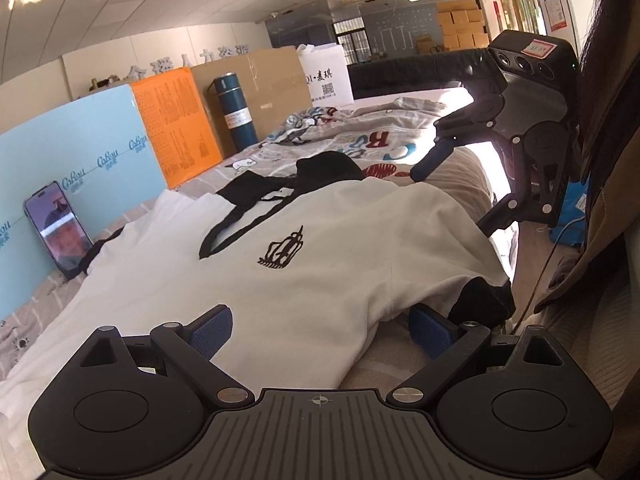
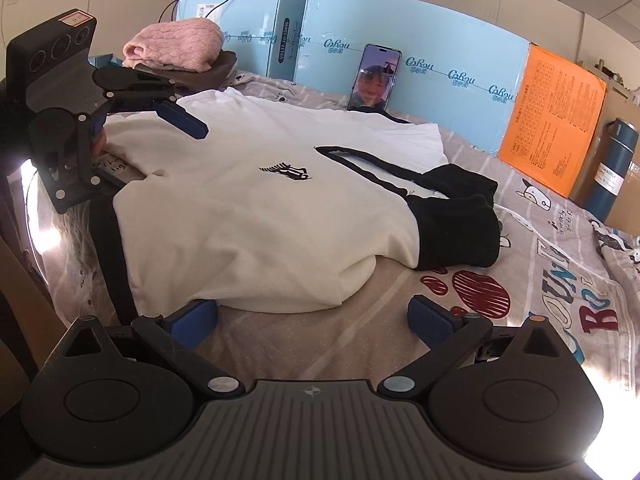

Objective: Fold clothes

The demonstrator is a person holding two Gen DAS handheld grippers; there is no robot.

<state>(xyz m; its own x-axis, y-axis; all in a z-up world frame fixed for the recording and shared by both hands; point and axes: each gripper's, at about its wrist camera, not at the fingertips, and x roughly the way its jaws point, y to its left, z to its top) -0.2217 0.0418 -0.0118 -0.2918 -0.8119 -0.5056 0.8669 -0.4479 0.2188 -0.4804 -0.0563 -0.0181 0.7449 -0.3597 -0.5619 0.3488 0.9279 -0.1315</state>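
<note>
Phone (image 2: 374,78) behind shirt (image 2: 256,208) on bed (image 2: 540,264)

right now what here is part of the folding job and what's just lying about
For the job:
- white hoodie with black cuffs
- left tool, open at its near edge
- right tool, open at the folded sleeve

Lying about:
- phone propped on blue boxes
- pink sweater
- blue bottle
- orange box
- patterned bedsheet

Both grippers are sitting low and pointing inward at each other from opposite sides. The left gripper (image 1: 320,330) is holding its jaws spread wide, its blue pads (image 1: 211,330) angled outward. The right gripper (image 2: 314,320) is doing the same, jaws wide apart, blue pads (image 2: 434,322) showing, nothing pinched between them.
</note>
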